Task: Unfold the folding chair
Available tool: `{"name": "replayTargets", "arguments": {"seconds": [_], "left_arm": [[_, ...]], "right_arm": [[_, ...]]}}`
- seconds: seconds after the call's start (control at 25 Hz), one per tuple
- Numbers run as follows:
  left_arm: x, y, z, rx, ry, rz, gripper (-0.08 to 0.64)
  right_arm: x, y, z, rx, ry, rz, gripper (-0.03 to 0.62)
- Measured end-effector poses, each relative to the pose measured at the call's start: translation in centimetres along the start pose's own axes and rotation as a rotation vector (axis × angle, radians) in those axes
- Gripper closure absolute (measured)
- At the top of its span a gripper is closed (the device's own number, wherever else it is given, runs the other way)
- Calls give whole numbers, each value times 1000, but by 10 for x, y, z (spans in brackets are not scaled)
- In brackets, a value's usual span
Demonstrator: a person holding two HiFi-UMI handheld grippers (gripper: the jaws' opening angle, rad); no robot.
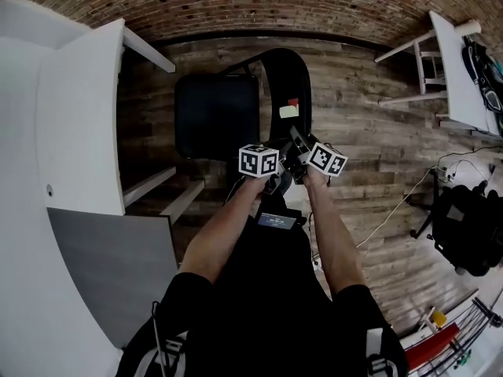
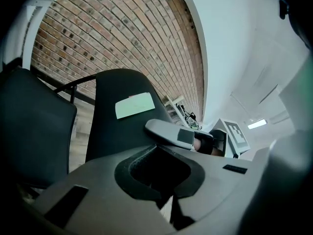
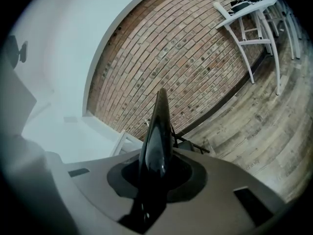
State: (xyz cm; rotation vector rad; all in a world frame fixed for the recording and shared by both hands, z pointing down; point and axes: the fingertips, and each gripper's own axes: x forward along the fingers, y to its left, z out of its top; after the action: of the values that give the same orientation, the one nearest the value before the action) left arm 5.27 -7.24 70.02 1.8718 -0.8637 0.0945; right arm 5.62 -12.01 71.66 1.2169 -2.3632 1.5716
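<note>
Arms: I see both forearms reaching forward from the lower middle of the head view, hands close together at frame centre, marker cubes almost side by side.
Left tool [image 2: 160, 180]: pressed together, with nothing I can see between its jaws; it faces the broad side of the backrest [image 1: 288, 81].
Right tool [image 3: 154, 180]: pinching the backrest's thin edge, which runs edge-on between its jaws.
Folding chair [image 1: 216, 116]: centre of the head view, just ahead of my hands, on the plank floor [image 1: 377, 132].
Materials: curved, glossy black backrest; matte dark seat with rounded corners; pale green label [image 1: 289, 111] on the backrest.
Room: white worktop [image 1: 78, 116] close at the seat's left; brick wall [image 1: 236, 2] along the top; open floor rightward, out to a white table [image 1: 456, 61] and a black bag [image 1: 468, 226].
</note>
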Motion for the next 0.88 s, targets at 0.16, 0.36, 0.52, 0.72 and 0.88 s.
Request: {"name": "replayTargets", "arguments": {"seconds": [0.16, 0.36, 0.52, 0.72, 0.88], "left_arm": [[-4, 6, -3, -15, -8, -8, 545], [-2, 6, 1, -22, -26, -13, 545], [-7, 10, 7, -36, -55, -13, 545], [-28, 20, 11, -77, -116, -21, 545], [-42, 26, 10, -96, -157, -11, 551]], "right_arm": [[3, 1, -7, 13, -3, 9, 512], [5, -1, -3, -2, 11, 0, 512], [14, 9, -4, -55, 57, 2, 512], [26, 29, -17, -107, 96, 11, 511], [31, 37, -26, -96, 84, 6, 506]]}}
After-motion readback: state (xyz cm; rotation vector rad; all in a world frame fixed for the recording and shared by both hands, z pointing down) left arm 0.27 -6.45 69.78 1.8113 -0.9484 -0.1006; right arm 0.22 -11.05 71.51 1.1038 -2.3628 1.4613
